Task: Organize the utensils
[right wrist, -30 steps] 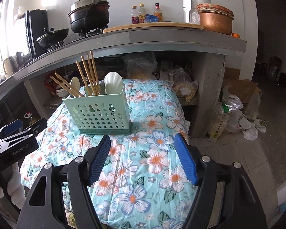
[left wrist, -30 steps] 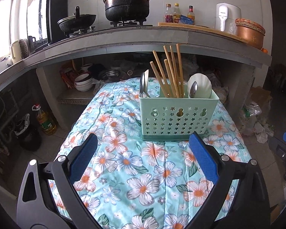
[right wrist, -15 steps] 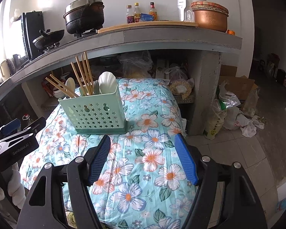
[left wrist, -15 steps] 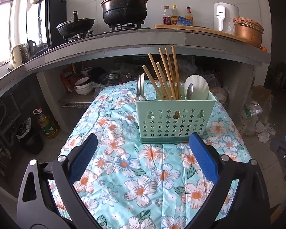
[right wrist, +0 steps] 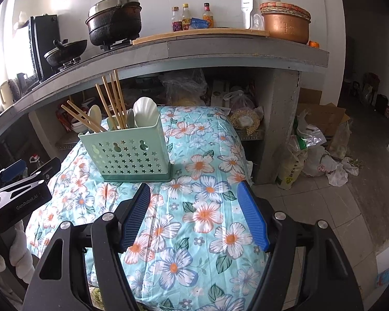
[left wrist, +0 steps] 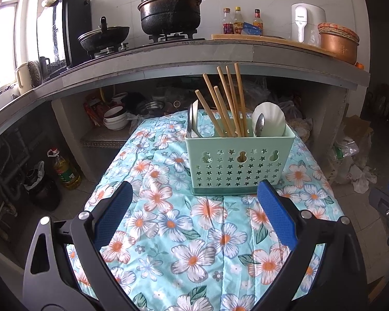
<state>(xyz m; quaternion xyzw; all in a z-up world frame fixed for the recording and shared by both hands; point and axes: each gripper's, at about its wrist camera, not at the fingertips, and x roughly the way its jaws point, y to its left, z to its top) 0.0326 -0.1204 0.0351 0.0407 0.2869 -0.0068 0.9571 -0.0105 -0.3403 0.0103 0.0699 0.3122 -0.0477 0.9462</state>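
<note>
A mint green utensil caddy (left wrist: 240, 163) (right wrist: 127, 153) stands upright on the table with the floral cloth (left wrist: 168, 235) (right wrist: 194, 223). Several wooden chopsticks (left wrist: 228, 103) (right wrist: 111, 98) lean in its middle compartment. Metal spoons (left wrist: 193, 121) fill the left one. A white shell-shaped spoon (left wrist: 269, 119) (right wrist: 145, 111) and a metal spoon (left wrist: 259, 127) are in the right one. My left gripper (left wrist: 194, 189) is open and empty, just short of the caddy's front. My right gripper (right wrist: 193, 188) is open and empty over the cloth, to the right of the caddy.
A concrete counter (left wrist: 194, 51) behind the table carries a black pot (left wrist: 171, 7), a wok, bottles and a copper pot (right wrist: 285, 23). Bowls (left wrist: 115, 119) sit on the shelf below. An oil bottle (left wrist: 64, 171) stands on the floor at left; bags (right wrist: 311, 150) lie at right.
</note>
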